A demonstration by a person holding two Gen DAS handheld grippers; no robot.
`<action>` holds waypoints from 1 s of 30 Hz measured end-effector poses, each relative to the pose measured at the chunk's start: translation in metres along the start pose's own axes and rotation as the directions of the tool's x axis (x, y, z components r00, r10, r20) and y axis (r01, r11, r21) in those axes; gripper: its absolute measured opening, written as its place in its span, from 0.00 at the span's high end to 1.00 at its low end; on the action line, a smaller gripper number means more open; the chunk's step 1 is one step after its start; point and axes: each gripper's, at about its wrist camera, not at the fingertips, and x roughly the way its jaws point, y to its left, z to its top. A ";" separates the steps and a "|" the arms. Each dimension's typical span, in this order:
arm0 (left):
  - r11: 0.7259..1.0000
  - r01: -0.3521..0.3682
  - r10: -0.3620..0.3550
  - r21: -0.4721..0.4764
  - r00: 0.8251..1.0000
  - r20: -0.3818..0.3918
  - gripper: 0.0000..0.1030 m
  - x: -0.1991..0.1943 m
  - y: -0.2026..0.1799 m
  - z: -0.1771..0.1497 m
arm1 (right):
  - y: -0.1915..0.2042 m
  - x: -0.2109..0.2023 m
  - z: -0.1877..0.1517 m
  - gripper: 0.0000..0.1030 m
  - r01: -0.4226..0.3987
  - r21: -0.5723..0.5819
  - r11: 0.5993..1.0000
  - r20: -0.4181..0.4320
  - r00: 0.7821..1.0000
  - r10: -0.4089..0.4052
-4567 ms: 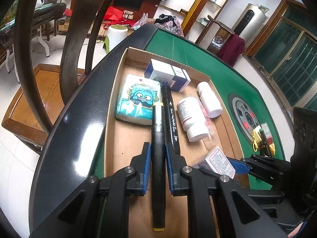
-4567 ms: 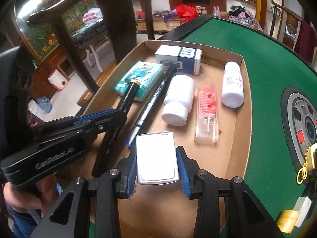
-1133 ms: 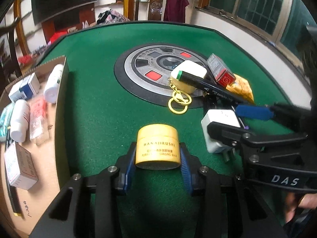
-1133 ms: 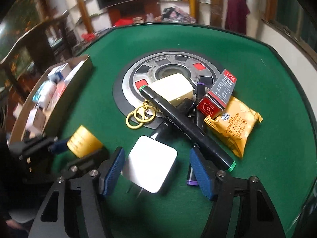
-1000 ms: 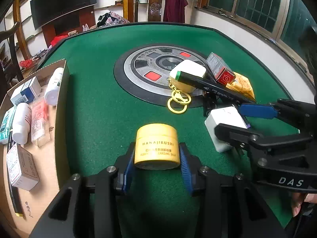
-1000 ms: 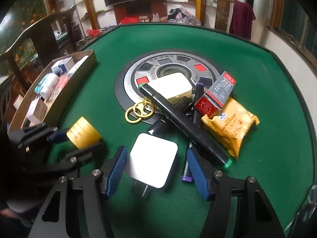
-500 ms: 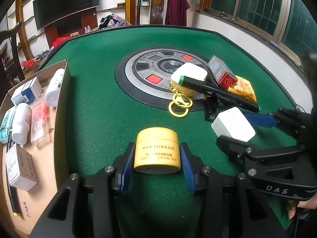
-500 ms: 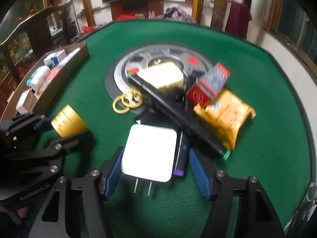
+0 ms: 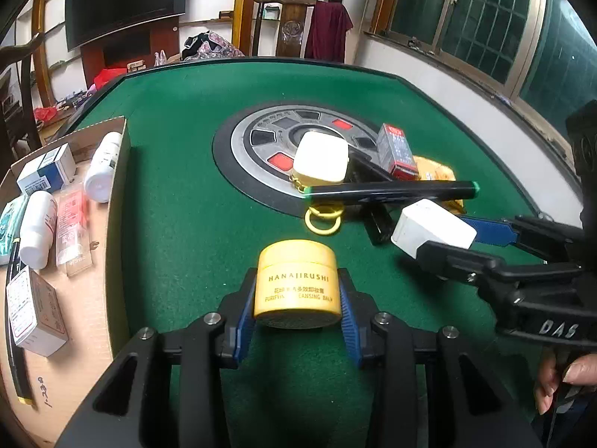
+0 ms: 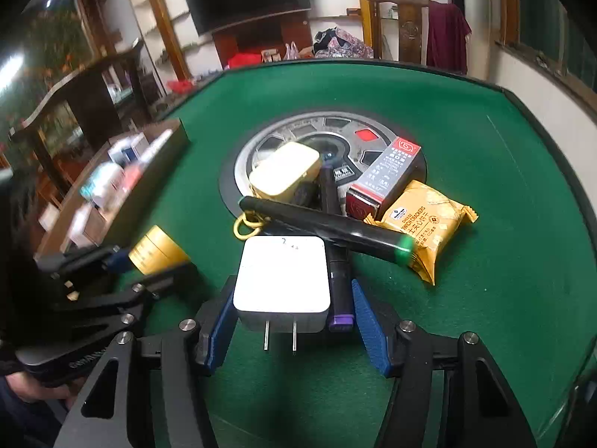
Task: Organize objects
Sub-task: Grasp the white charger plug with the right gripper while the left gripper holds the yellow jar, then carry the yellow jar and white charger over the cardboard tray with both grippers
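My left gripper (image 9: 296,308) is shut on a yellow HANAJIRUSHI jar (image 9: 297,283) and holds it just above the green felt. The jar also shows in the right wrist view (image 10: 156,250). My right gripper (image 10: 289,317) straddles a white plug adapter (image 10: 282,278) and a purple-capped pen (image 10: 339,298); the left pad touches the adapter, the right pad stands clear. The adapter also shows in the left wrist view (image 9: 429,227). A cardboard tray (image 9: 117,194) with bottles and boxes lies at the left.
On the table's centre dial (image 10: 298,138) lie a cream case (image 10: 285,170) with yellow rings (image 10: 248,226), a black green-capped marker (image 10: 328,229), a red-grey box (image 10: 384,173) and an orange cracker pack (image 10: 421,224). Chairs and shelves stand beyond the table.
The left gripper has lifted slightly with the jar. The right gripper has swung around the adapter, whose prongs now face the camera, and its pads have come in closer.
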 end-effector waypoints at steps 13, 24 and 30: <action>0.999 0.016 -0.015 -0.028 0.999 0.029 0.63 -0.008 0.004 0.004 | 0.006 -0.015 0.006 0.37 -0.102 0.036 0.994 0.073 0.992 0.100; 0.999 0.017 -0.016 -0.042 1.000 0.017 0.63 -0.004 0.006 0.005 | 0.020 -0.010 -0.017 0.37 -0.044 -0.080 0.996 -0.021 0.999 0.042; 0.999 0.021 -0.021 -0.038 1.000 0.009 0.63 -0.003 0.006 0.005 | 0.016 -0.013 -0.024 0.32 0.037 -0.120 0.992 -0.027 0.999 -0.040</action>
